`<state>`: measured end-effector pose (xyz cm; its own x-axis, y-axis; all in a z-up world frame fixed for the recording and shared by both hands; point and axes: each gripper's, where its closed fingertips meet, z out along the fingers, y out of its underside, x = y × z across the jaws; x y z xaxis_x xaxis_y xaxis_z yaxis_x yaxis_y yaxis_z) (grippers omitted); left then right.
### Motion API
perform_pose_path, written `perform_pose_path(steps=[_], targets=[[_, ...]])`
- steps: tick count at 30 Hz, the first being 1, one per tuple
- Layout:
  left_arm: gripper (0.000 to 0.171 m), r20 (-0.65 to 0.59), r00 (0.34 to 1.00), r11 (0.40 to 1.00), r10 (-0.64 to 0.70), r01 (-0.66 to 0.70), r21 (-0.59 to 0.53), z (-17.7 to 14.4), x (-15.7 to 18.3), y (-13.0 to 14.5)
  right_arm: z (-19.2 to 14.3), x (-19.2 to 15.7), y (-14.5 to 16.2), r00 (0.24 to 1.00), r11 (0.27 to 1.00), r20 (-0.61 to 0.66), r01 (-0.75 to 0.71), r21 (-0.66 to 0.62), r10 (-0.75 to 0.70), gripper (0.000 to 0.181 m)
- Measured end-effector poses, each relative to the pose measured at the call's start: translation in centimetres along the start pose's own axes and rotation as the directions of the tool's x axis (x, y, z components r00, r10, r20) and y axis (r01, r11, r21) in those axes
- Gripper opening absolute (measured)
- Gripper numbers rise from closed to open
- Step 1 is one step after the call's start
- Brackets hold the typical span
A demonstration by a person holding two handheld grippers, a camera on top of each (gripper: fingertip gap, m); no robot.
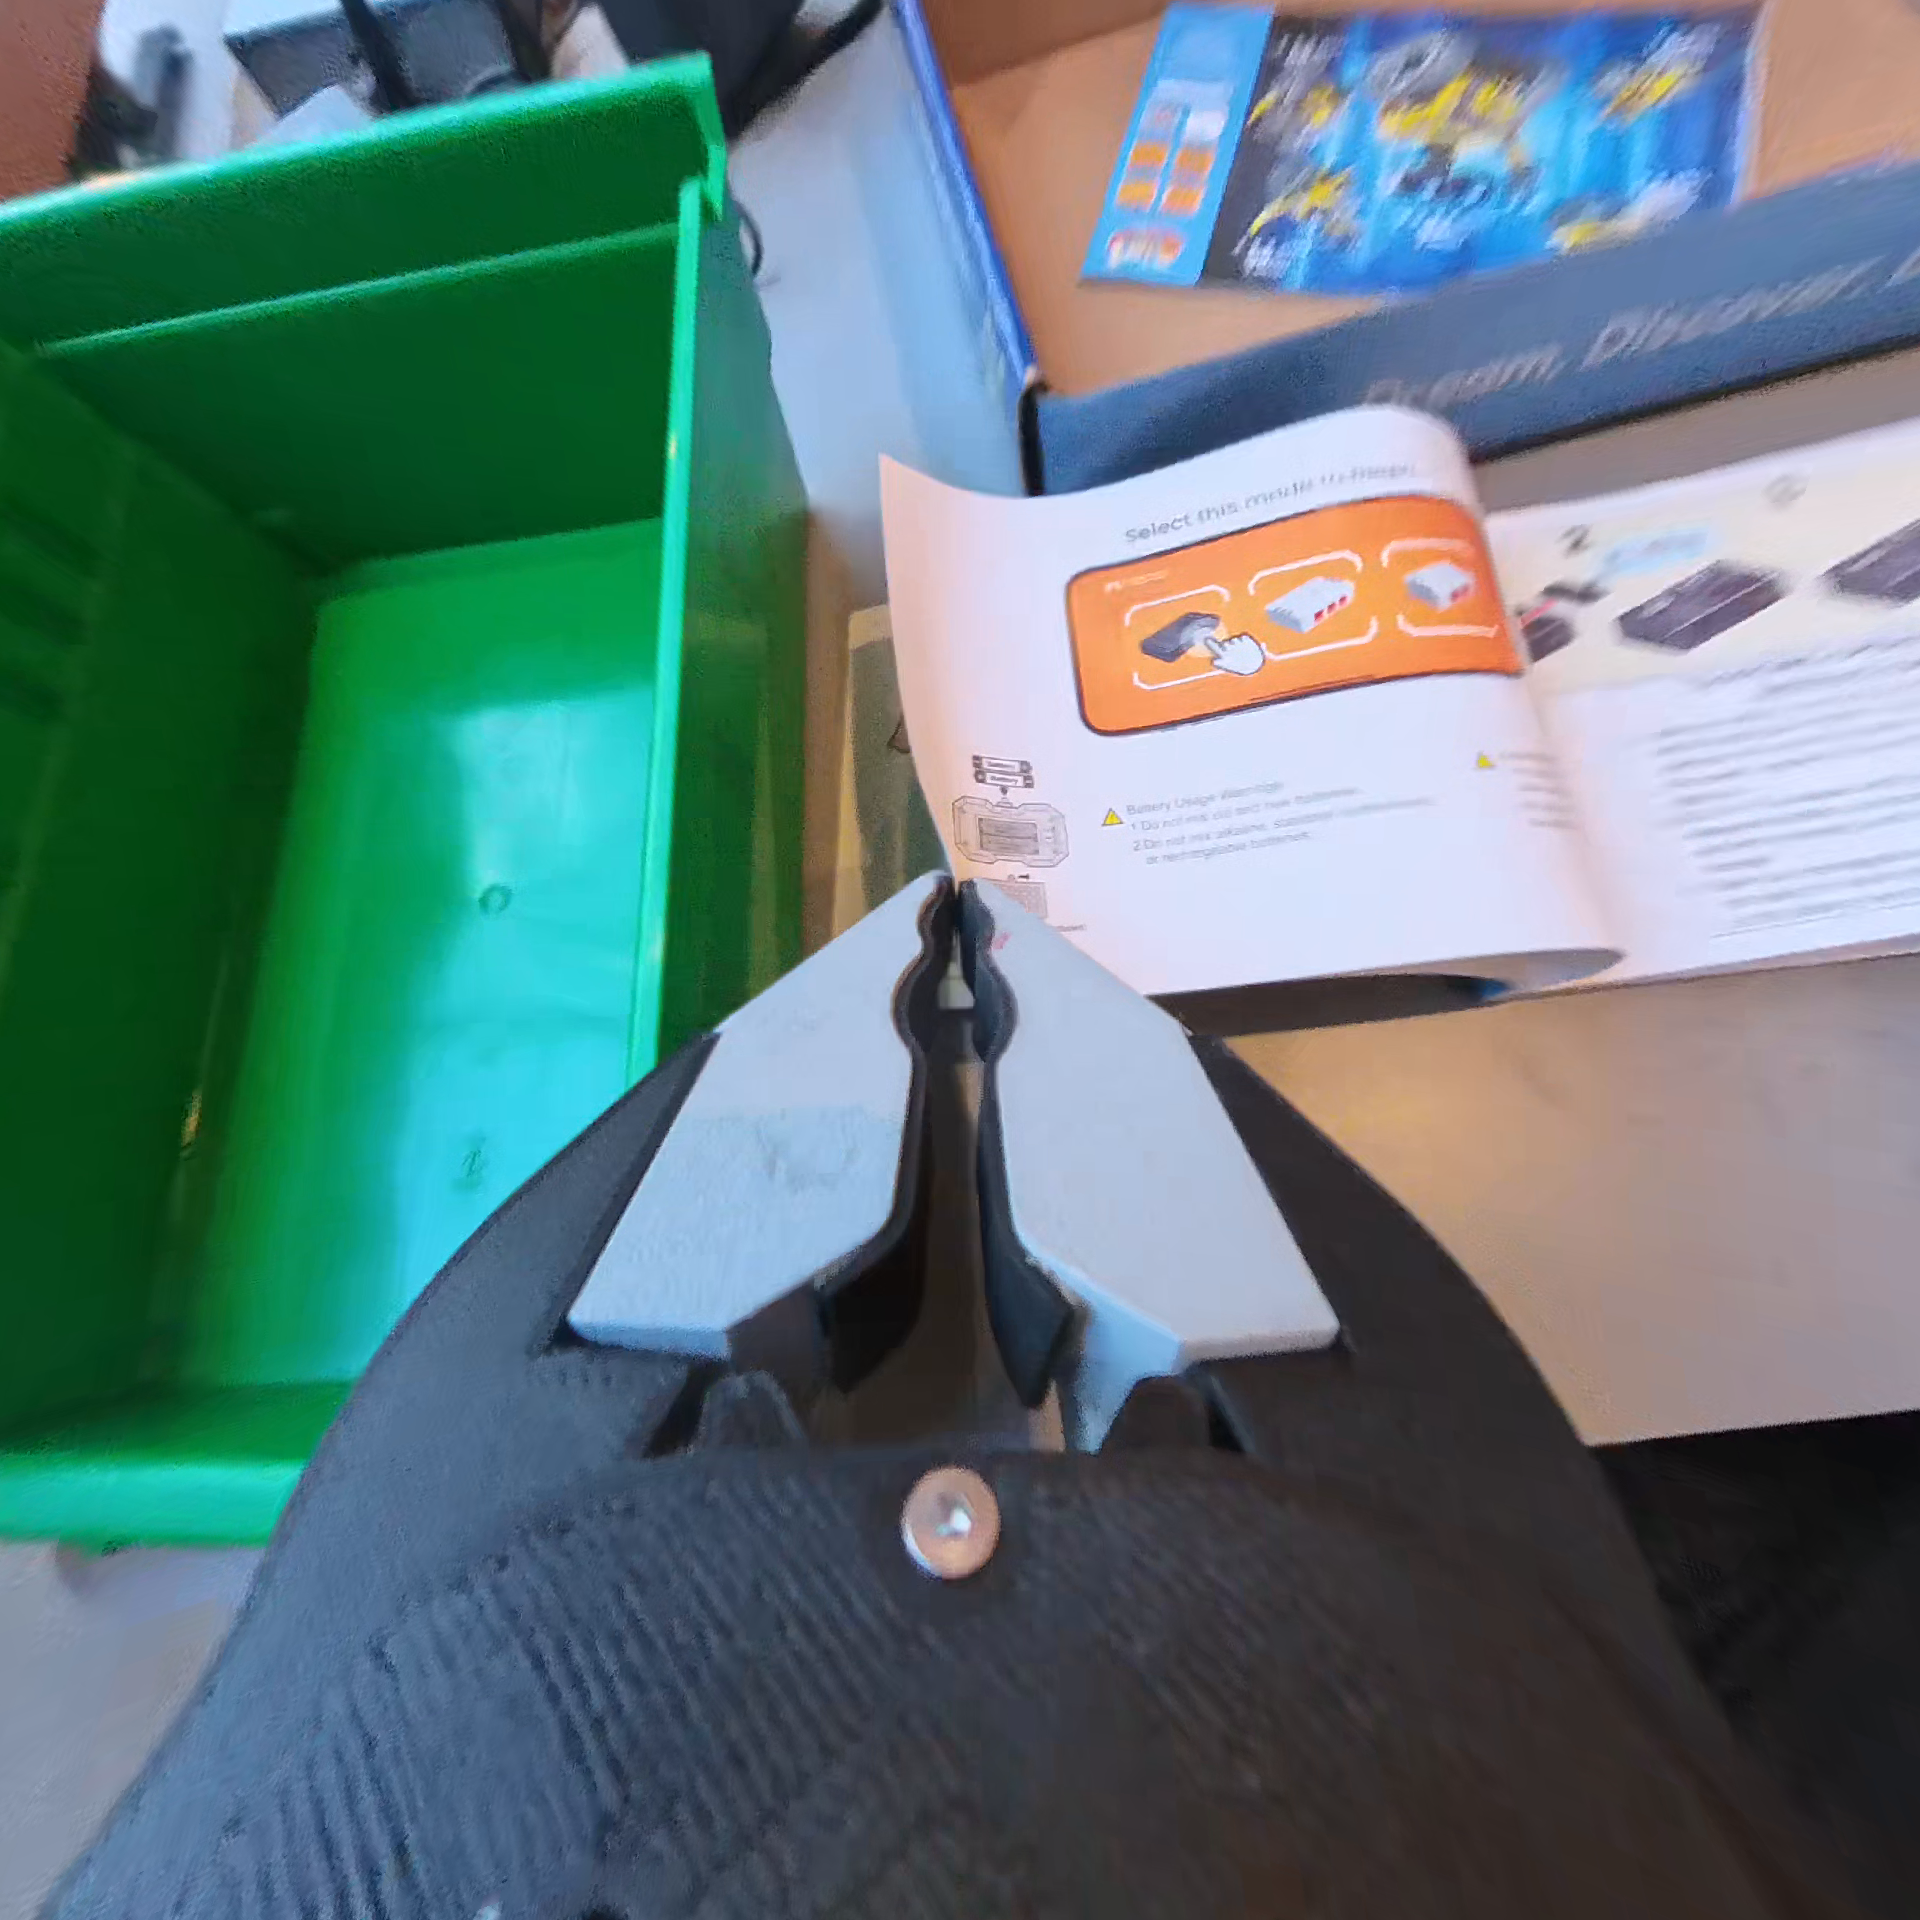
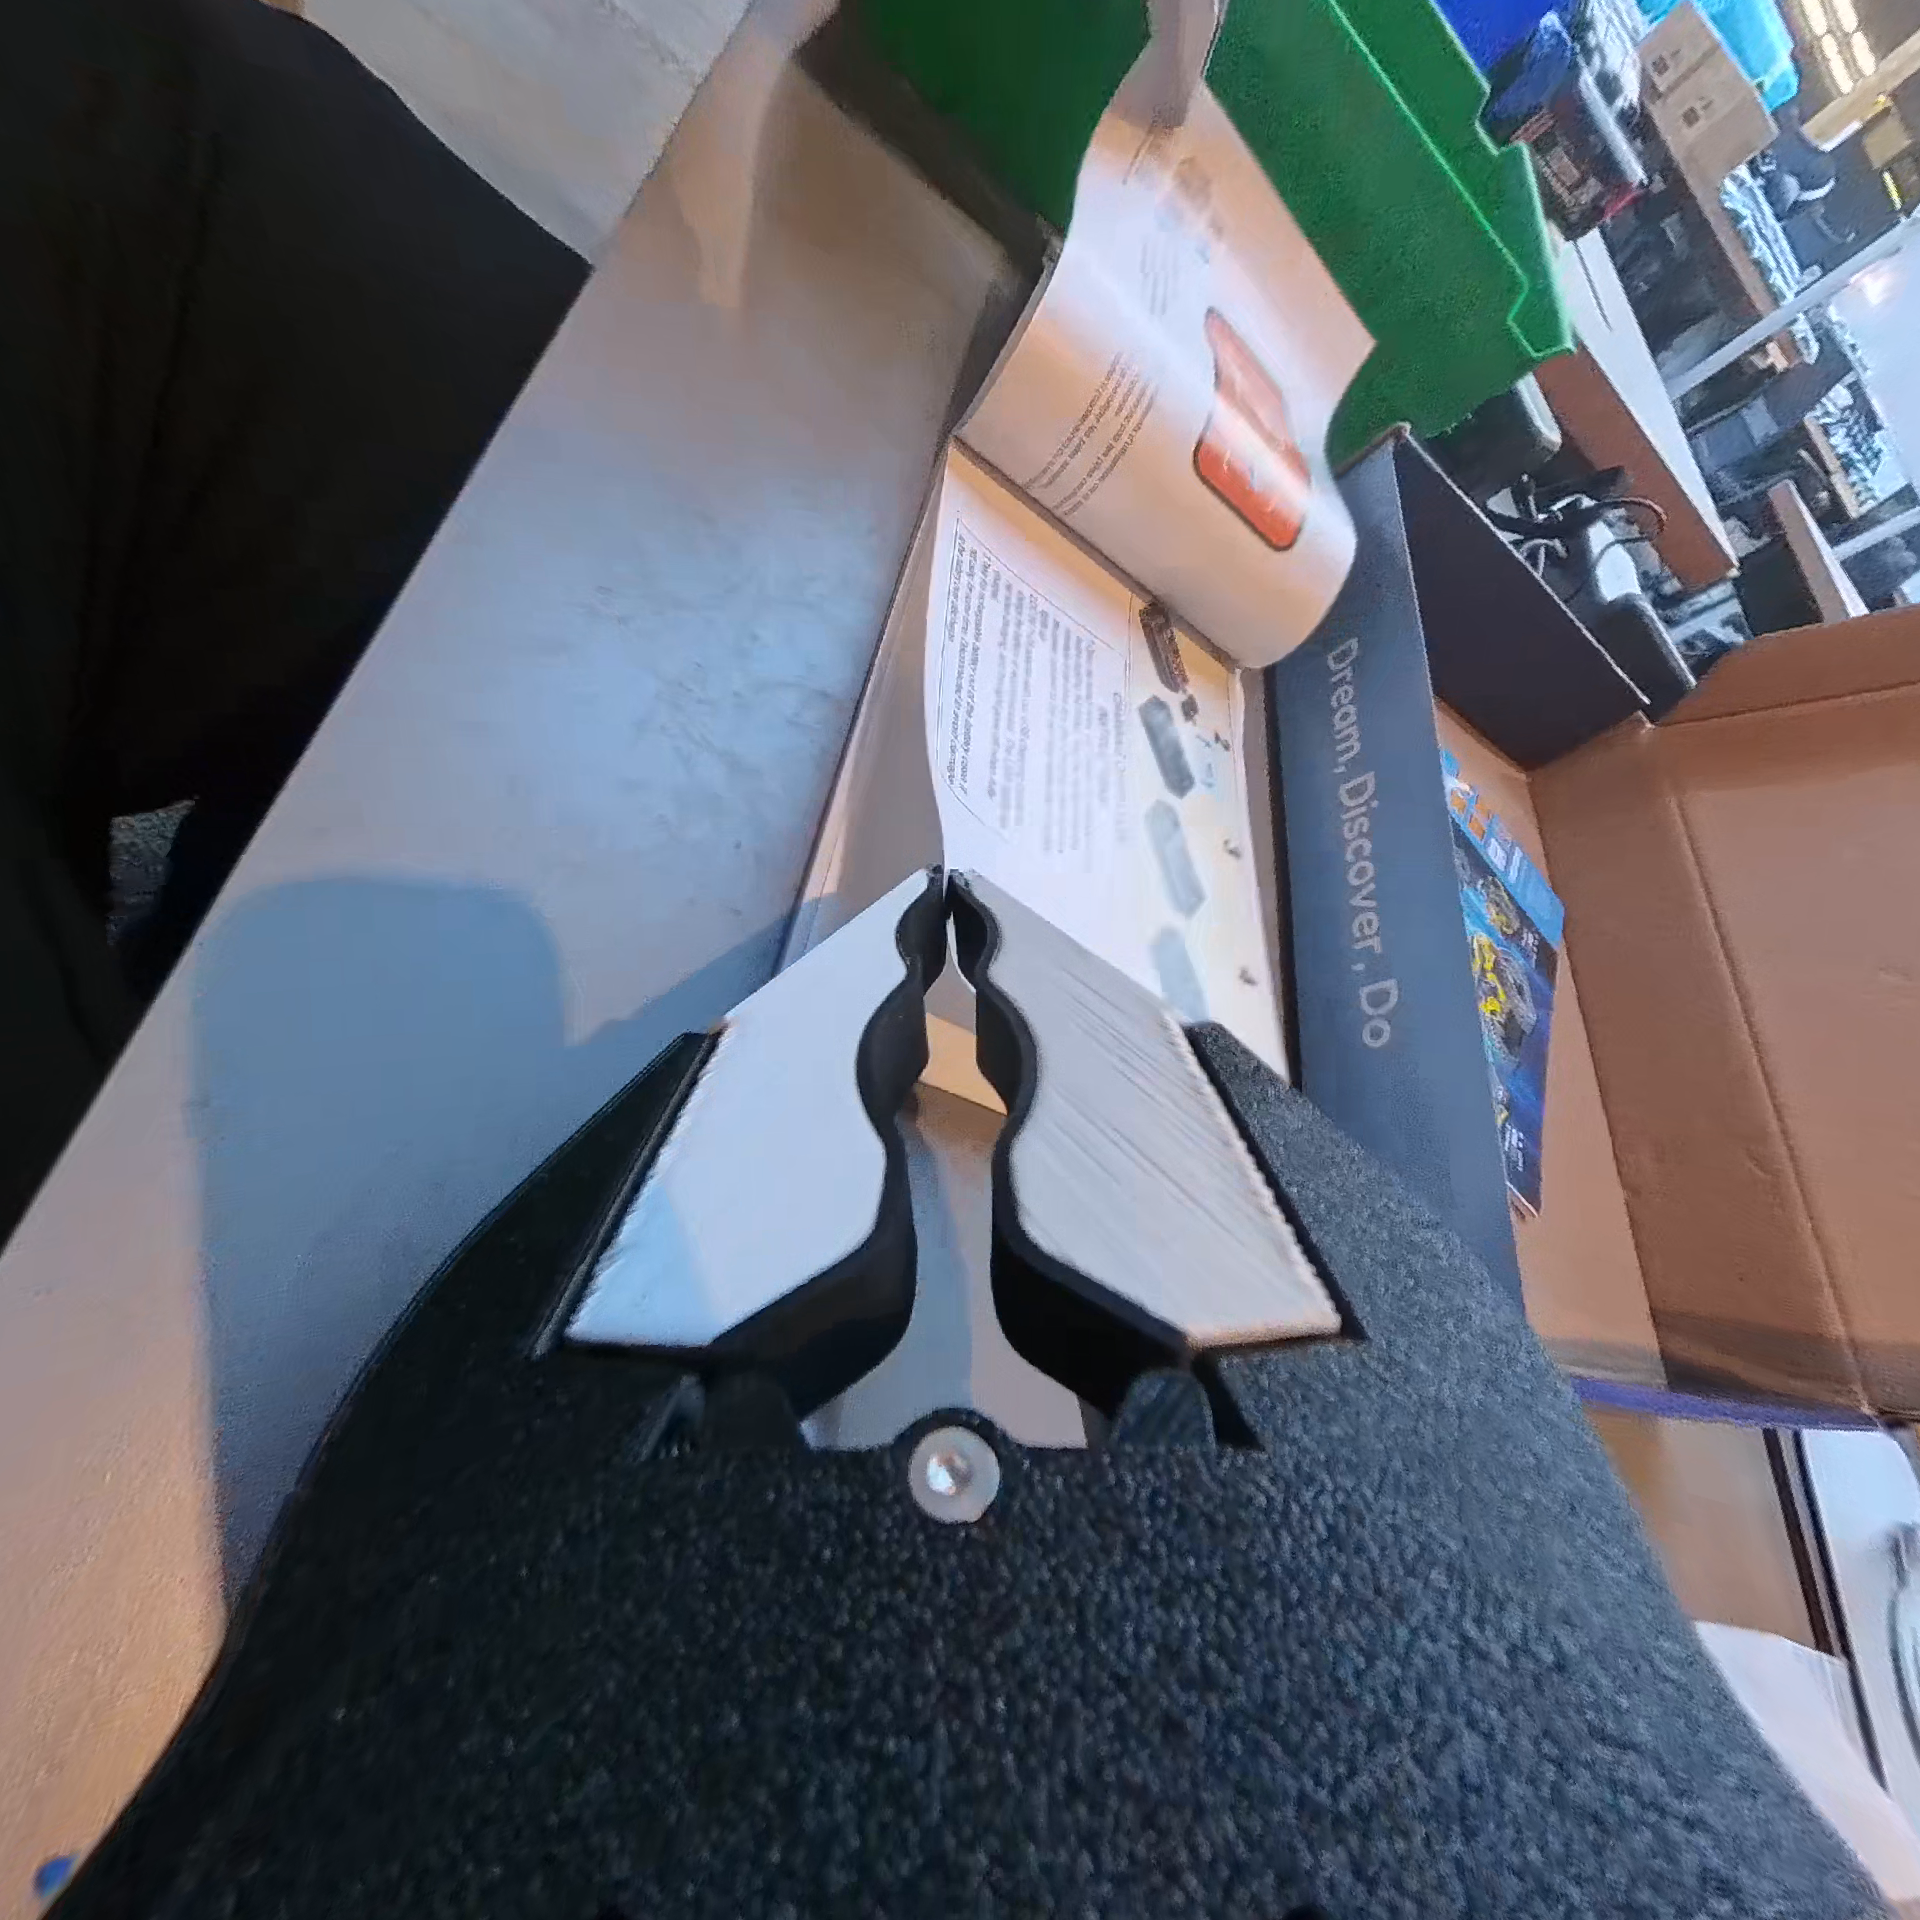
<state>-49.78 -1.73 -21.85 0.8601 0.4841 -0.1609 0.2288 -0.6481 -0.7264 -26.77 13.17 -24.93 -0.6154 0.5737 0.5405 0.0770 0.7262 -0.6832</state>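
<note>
My left gripper (image 1: 956, 899) is shut. A small pale piece (image 1: 953, 989) sits pinched in the hollow between its pads. The tips hover at the near left corner of an open white instruction booklet (image 1: 1299, 790), just right of a green plastic bin (image 1: 416, 831). My right gripper (image 2: 948, 883) is shut with its tips meeting on the near corner of the booklet's flat page (image 2: 1091, 748). The other page curls up beyond it (image 2: 1174, 416). The green bin (image 2: 1382, 208) shows at the top of the right wrist view.
A dark blue cardboard box (image 1: 1558, 343) with a brown inside holds a blue printed leaflet (image 1: 1455, 145); it shows in the right wrist view too (image 2: 1351, 831). The grey table edge (image 2: 520, 727) and a person's dark clothing (image 2: 208, 416) are on the left. There is about 30 cm between the tips of the two grippers.
</note>
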Motion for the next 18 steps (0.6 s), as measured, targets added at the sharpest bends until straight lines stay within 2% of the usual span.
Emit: perform_pose_path(steps=[5, 7, 8, 11, 14, 18], targets=[[0.0, 0.085, 0.986, 0.986, 0.144, -0.136, -0.095, -0.1, 1.4, 1.9, -2.3, -0.3, 0.7, 0.999, 0.999, 0.041, -0.028, 0.035, 0.027, 0.003], [0.0, 0.114, 0.98, 0.979, 0.164, -0.147, -0.14, 0.0, 1.2, 2.7, -3.1, -0.3, 1.0, 0.996, 0.995, 0.054, -0.076, 0.061, 0.073, 0.021], [0.004, 0.109, 0.983, 0.98, 0.15, -0.133, -0.145, 0.0, 1.3, 2.9, -3.3, -0.3, 0.9, 0.992, 0.991, 0.076, -0.111, 0.078, 0.105, 0.024], [0.02, 0.114, 0.989, 0.991, 0.091, -0.078, -0.108, -0.7, 1.2, 2.6, -4.1, 0.4, 0.1, 0.979, 0.971, 0.093, -0.191, 0.142, 0.179, 0.029], [0.023, 0.165, 0.982, 0.993, 0.088, -0.074, -0.091, -2.2, 0.7, 2.6, -4.7, 1.5, -0.7, 0.965, 0.942, 0.09, -0.261, 0.212, 0.247, 0.028], [0.025, 0.154, 0.986, 0.997, 0.066, -0.06, -0.045, -4.7, 2.0, 3.0, -4.8, 2.6, -1.3, 0.953, 0.921, 0.048, -0.301, 0.247, 0.298, 0.024]])
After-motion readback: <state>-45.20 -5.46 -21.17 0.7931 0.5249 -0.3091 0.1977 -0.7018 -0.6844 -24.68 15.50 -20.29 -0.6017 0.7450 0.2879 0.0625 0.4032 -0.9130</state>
